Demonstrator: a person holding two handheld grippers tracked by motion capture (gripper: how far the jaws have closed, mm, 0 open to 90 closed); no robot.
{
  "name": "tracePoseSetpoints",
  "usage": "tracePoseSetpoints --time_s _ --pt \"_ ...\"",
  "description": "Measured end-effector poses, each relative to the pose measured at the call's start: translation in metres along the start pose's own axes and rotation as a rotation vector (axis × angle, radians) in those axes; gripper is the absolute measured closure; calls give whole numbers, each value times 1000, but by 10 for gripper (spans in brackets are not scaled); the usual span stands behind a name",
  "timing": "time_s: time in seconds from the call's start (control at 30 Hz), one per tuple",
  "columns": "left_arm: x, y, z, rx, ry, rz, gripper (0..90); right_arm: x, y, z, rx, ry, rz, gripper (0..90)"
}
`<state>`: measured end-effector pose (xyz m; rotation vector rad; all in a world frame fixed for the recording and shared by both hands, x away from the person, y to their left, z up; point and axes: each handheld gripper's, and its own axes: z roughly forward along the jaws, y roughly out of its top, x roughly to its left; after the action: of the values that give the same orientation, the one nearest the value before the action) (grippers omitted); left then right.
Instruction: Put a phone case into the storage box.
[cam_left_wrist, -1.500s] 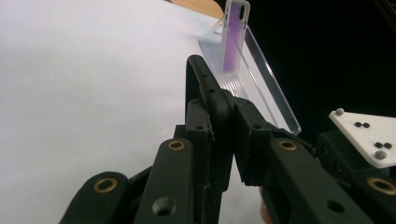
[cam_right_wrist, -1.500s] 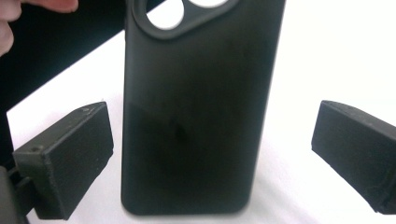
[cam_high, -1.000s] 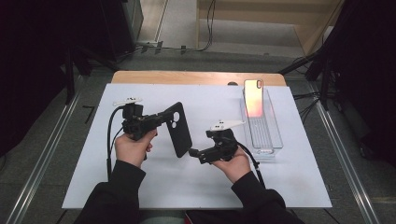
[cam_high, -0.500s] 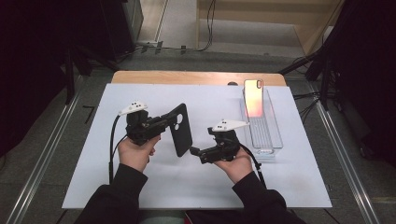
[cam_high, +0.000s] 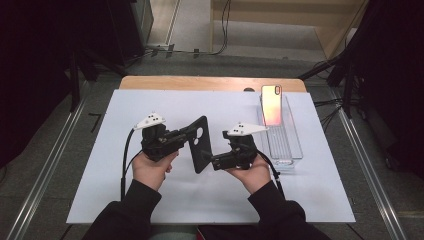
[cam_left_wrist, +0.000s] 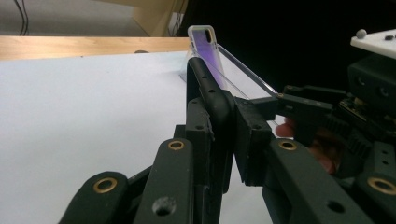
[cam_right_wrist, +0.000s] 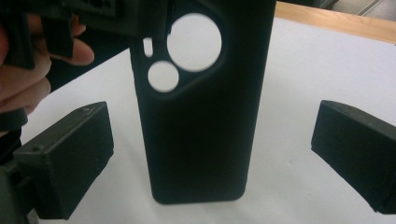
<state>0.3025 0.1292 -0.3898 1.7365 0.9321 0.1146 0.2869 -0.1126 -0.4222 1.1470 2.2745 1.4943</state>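
From above, my left tongs (cam_high: 186, 134) grip the black case (cam_high: 200, 144) near its camera end and hold it tilted above the white bench (cam_high: 310, 190), well clear of the tray (cam_high: 285, 145) at the right, where a phone (cam_high: 271, 105) leans upright against the far end. My right tongs (cam_high: 212, 162) sit at the case's lower end, spread on either side of it. I judge this to be a hand-over, or a two-handed hold, in the making: one pair has the case, the other is lining up. Along my left tongs (cam_left_wrist: 219, 144), both pads are pressed onto the case (cam_left_wrist: 205, 86), which I see edge-on with its side-button bumps running up from the grip; beyond it stand the phone (cam_left_wrist: 205, 39) and the clear tray (cam_left_wrist: 243, 70), and the other tongs (cam_left_wrist: 299, 109) come in from the right. Along my right tongs (cam_right_wrist: 212, 154), the jaws stand wide apart and the case (cam_right_wrist: 201, 140) hangs between them with white bench showing on both sides, so neither pad touches it; its round camera holes sit near the top, just under the left tongs (cam_right_wrist: 116, 14). The next move, as I read it, calls for closing the right pair squarely on the lower half of the case, on the flat below the holes, and keeping the left grip firm until that hold is sure, or the case may twist and drop.
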Motion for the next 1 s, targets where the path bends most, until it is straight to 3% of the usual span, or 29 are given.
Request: tracePoseSetpoints --time_s 0.6,0.77,1.0 --pt "-19 -10 2 10 -32 -25 779 8 6 13 12 -7 4 0" --pt "-20 -11 2 11 -30 -37 778 9 6 15 8 7 -3 98" --pt "-21 -11 -1 -2 -40 -35 771 12 7 13 1 1 -19 115"
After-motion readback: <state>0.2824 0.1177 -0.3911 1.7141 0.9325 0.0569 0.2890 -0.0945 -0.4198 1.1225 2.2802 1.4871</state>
